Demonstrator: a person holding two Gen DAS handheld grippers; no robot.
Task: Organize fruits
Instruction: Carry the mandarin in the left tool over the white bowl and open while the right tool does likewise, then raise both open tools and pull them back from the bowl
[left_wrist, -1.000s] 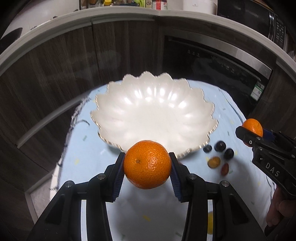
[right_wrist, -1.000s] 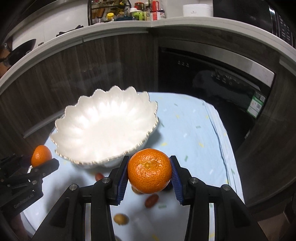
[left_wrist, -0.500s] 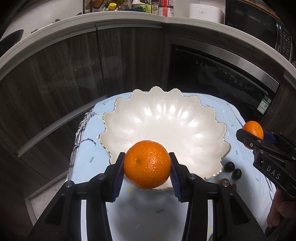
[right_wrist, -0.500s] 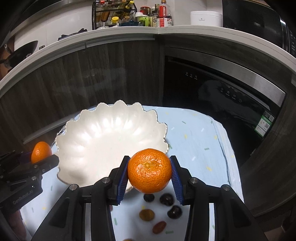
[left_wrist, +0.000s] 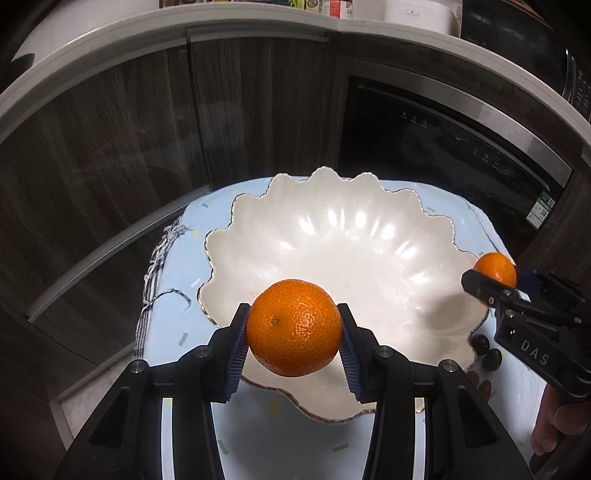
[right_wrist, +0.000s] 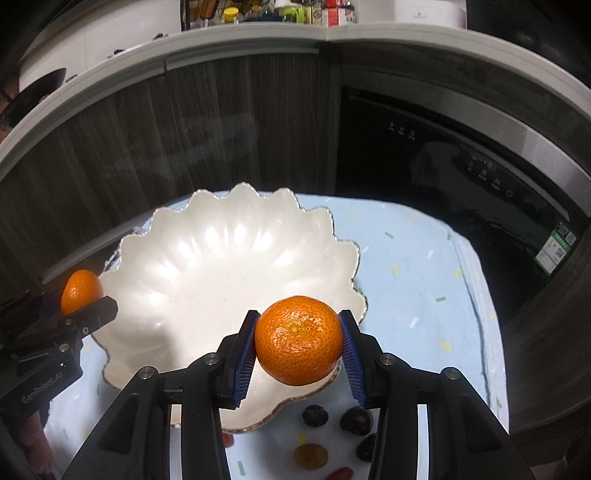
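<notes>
My left gripper (left_wrist: 293, 334) is shut on an orange mandarin (left_wrist: 293, 332), held above the near rim of a white scalloped bowl (left_wrist: 332, 236). My right gripper (right_wrist: 297, 341) is shut on a second mandarin (right_wrist: 297, 339) over the bowl's (right_wrist: 207, 266) near right rim. Each view shows the other gripper at its edge: the right one (left_wrist: 491, 282) with its mandarin (left_wrist: 496, 269) at the bowl's right side, the left one (right_wrist: 88, 302) with its mandarin (right_wrist: 79, 293) at the bowl's left side. The bowl holds nothing.
The bowl stands on a light blue cloth (right_wrist: 413, 280) over a small table. Dark plums (right_wrist: 314, 415) and small yellow and red fruits (right_wrist: 310, 456) lie on the cloth near the bowl. Dark wood cabinets (left_wrist: 110, 147) and a black appliance (right_wrist: 443, 155) stand behind.
Both grippers have moved forward with their mandarins, from short of the bowl to above its near rim. The bowl now looks larger and the loose small fruits have slid toward the frame's bottom.
</notes>
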